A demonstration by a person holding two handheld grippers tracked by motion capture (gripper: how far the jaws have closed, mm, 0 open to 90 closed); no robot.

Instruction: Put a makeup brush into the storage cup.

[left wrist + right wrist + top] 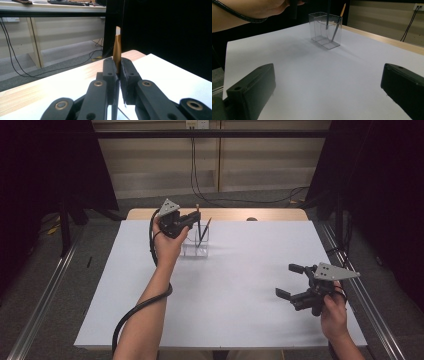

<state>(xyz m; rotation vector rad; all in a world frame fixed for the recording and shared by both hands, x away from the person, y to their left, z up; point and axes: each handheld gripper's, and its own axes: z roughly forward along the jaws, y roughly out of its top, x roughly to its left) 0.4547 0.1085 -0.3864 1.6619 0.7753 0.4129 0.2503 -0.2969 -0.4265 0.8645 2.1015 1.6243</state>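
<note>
My left gripper [195, 220] is held over the far left part of the white table [225, 290] and is shut on a slim pen [198, 214]. That pen [117, 48] has a golden upper end with a pale tip and stands upright between the closed jaws [119, 65]. Its dark lower part [328, 17] reaches down into a clear box [326, 33], the same clear box [196, 247] just below the gripper. A second pen [337, 23] leans inside the box. My right gripper [286, 280] is open above the right side of the table, nothing between its fingers [327, 75].
A strip of bare wood [235, 214] shows along the table's far edge. Cables [240, 199] lie on the floor beyond it. Metal rails [45, 290] run along both sides of the table. The left forearm [150, 305] crosses the near left of the sheet.
</note>
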